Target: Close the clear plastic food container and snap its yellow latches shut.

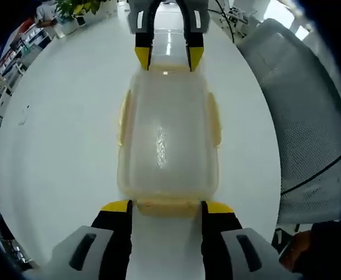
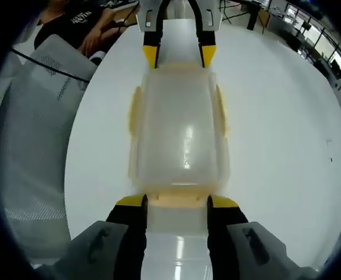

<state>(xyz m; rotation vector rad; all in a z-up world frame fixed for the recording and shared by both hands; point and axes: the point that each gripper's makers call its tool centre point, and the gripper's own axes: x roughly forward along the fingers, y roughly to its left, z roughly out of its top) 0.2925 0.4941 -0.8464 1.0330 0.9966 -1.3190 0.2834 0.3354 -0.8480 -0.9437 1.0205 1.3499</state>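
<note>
Jaws of both grippers stand open at opposite short ends of the container point(image 1: 168, 143) on the white tabletop point(image 1: 59, 134), tips touching its end latches; left gripper point(image 1: 167, 208), right gripper point(image 2: 176, 203); mesh chair point(image 1: 310, 134); a seated person point(image 2: 80, 26) beyond.

No legible text; white print on person's dark shirt point(image 2: 77, 20) too blurred (small, distant).

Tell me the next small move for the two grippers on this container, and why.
Probably press both end latches down together. The lid already sits on the container, and each gripper meets one short end: the left gripper at one end latch, the right gripper at the opposite end latch. I cannot tell whether the side latches are snapped.
</note>
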